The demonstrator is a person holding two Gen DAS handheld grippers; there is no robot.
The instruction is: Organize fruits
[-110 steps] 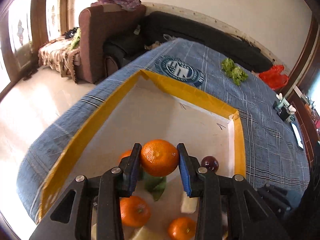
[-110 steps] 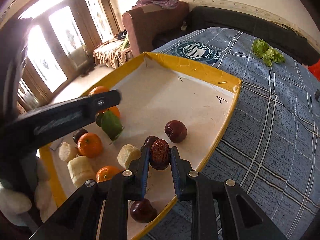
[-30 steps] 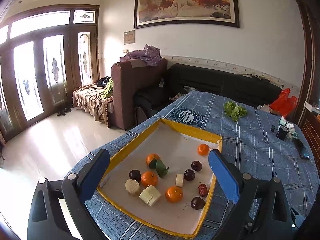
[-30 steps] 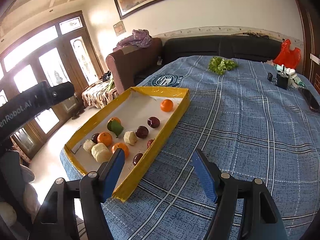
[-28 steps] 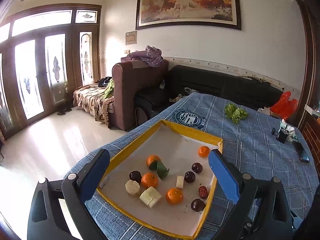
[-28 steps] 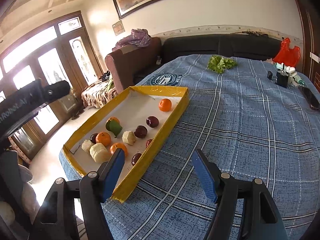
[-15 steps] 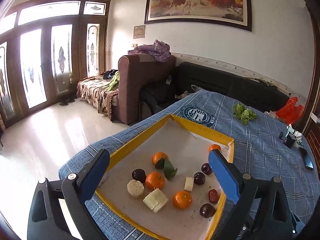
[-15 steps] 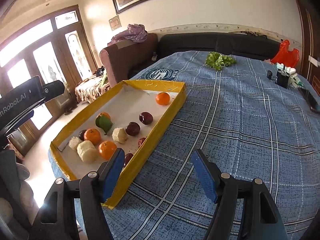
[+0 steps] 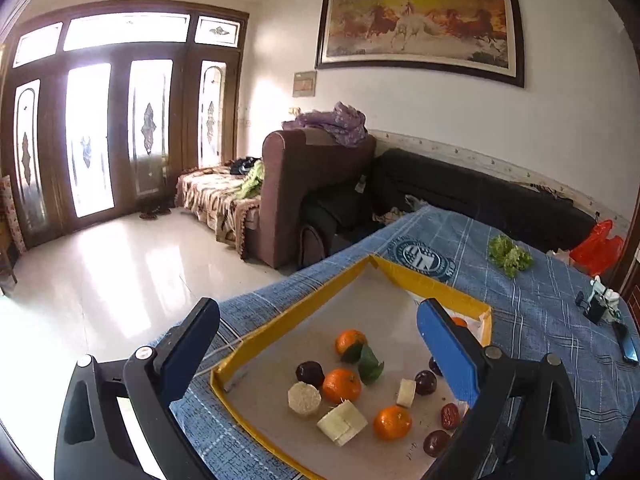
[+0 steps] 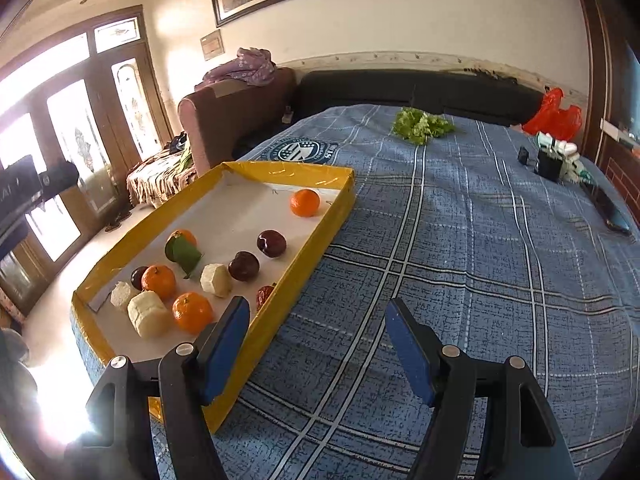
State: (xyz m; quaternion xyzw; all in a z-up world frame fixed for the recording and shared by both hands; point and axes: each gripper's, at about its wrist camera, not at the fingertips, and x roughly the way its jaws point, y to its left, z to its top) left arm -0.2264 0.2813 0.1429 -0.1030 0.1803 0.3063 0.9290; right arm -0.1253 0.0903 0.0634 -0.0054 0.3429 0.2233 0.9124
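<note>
A yellow-rimmed tray (image 9: pixel 304 300) (image 10: pixel 344 204) with a white floor lies on the blue checked cloth. It holds several oranges (image 9: pixel 341 385) (image 10: pixel 305 202), dark plums (image 9: pixel 425 382) (image 10: pixel 271 243), a red date (image 9: pixel 449 415) (image 10: pixel 264 295), pale sugarcane pieces (image 9: pixel 342 422) (image 10: pixel 147 313) and an orange with green leaves (image 9: pixel 350 341) (image 10: pixel 182 249). My left gripper (image 9: pixel 318 328) is open and empty, above the tray's near end. My right gripper (image 10: pixel 318 324) is open and empty, over the cloth beside the tray's right wall.
A green lettuce bunch (image 10: pixel 422 124) lies at the far side of the cloth. A red bag (image 10: pixel 554 118), small black items (image 10: pixel 549 164) and a dark remote (image 10: pixel 612 212) sit at the right. Sofas (image 9: pixel 316 188) stand behind the table.
Both grippers let go of their fruit, opened wide and drew back from the tray. In the last second both views sank and shifted slightly toward the tray.
</note>
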